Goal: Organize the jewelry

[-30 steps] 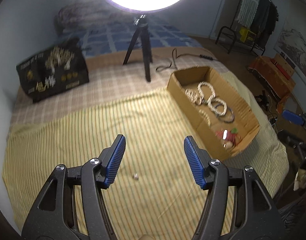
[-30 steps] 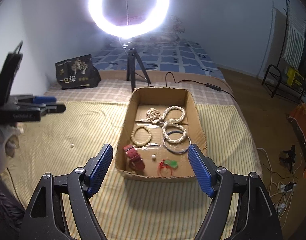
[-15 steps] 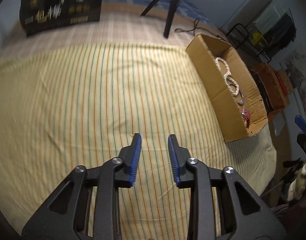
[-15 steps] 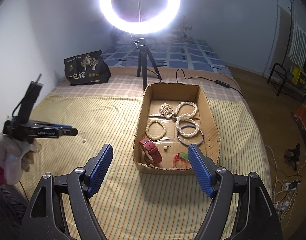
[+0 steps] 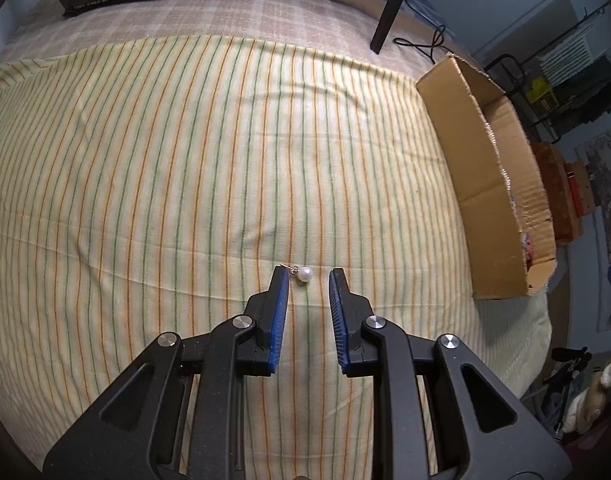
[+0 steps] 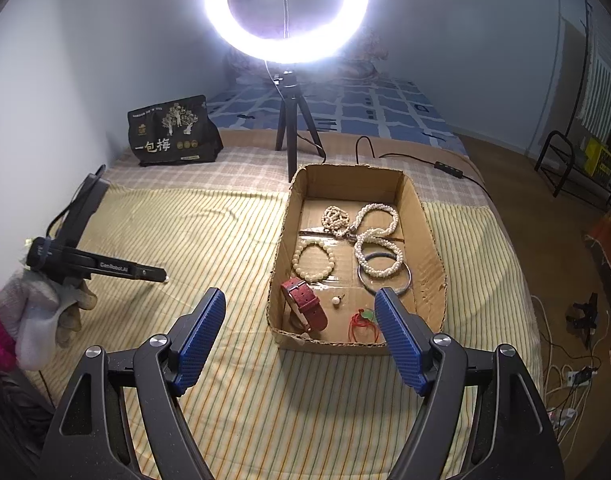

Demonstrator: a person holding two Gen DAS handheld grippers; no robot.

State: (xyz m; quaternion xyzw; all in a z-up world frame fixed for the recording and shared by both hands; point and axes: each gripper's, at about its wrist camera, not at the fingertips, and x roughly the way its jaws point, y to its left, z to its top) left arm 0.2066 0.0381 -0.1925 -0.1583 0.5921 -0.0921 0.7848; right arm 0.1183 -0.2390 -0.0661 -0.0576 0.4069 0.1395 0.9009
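Note:
A small pearl earring (image 5: 305, 273) lies on the striped yellow cloth (image 5: 185, 184). My left gripper (image 5: 308, 276) is low over it, narrowly open, with the pearl just ahead between the fingertips. It also shows in the right wrist view (image 6: 161, 275), at the left, tips on the cloth. A cardboard box (image 6: 429, 236) holds pearl necklaces (image 6: 379, 236), a bead bracelet (image 6: 313, 258), a metal bangle (image 6: 383, 278), a red watch strap (image 6: 305, 304), another pearl earring (image 6: 336, 301) and a red-green charm (image 6: 363, 320). My right gripper (image 6: 299, 322) is wide open and empty, above the box's near edge.
A ring light on a tripod (image 6: 287, 136) stands behind the box. A black printed bag (image 6: 173, 132) lies at the back left. A cable (image 6: 417, 158) runs along the back right. The box (image 5: 485, 184) is right of the left gripper. The bed's edge drops off at right.
My left gripper has dropped down to the cloth and narrowed from wide open to a small gap around the pearl earring. My right gripper has drifted slightly and stayed open.

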